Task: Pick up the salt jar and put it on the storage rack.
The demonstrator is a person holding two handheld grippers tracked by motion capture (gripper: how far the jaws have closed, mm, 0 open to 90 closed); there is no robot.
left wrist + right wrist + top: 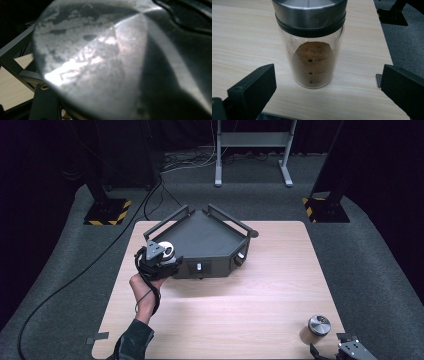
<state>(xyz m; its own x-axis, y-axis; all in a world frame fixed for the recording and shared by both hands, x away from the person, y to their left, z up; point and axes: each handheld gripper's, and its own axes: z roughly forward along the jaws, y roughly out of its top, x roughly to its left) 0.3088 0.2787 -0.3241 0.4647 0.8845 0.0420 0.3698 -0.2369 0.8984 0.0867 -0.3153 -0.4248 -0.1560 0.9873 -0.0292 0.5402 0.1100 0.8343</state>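
Observation:
A glass jar (pixel 313 53) with a steel lid and brown powder inside stands upright on the wooden table (pixel 225 305), near its front right corner (pixel 318 329). My right gripper (pixel 324 75) is open, with one jaw on either side of the jar and neither touching it; it sits at the table's front edge (pixel 350 350). My left gripper (pixel 160 257) is shut on a second steel-lidded jar (pixel 168 250) at the front left corner of a dark grey tray (pixel 227 222). That jar's lid (pixel 100 62) sits very close to the left gripper camera and hides the jaws.
The tray has raised rails (pixel 12 62) and a front wall with small knobs (pixel 199 266). Beyond the table stand two posts on black-and-yellow bases (pixel 107 212) (pixel 325 209), a metal frame (pixel 252 150) and cables (pixel 75 275) on the floor.

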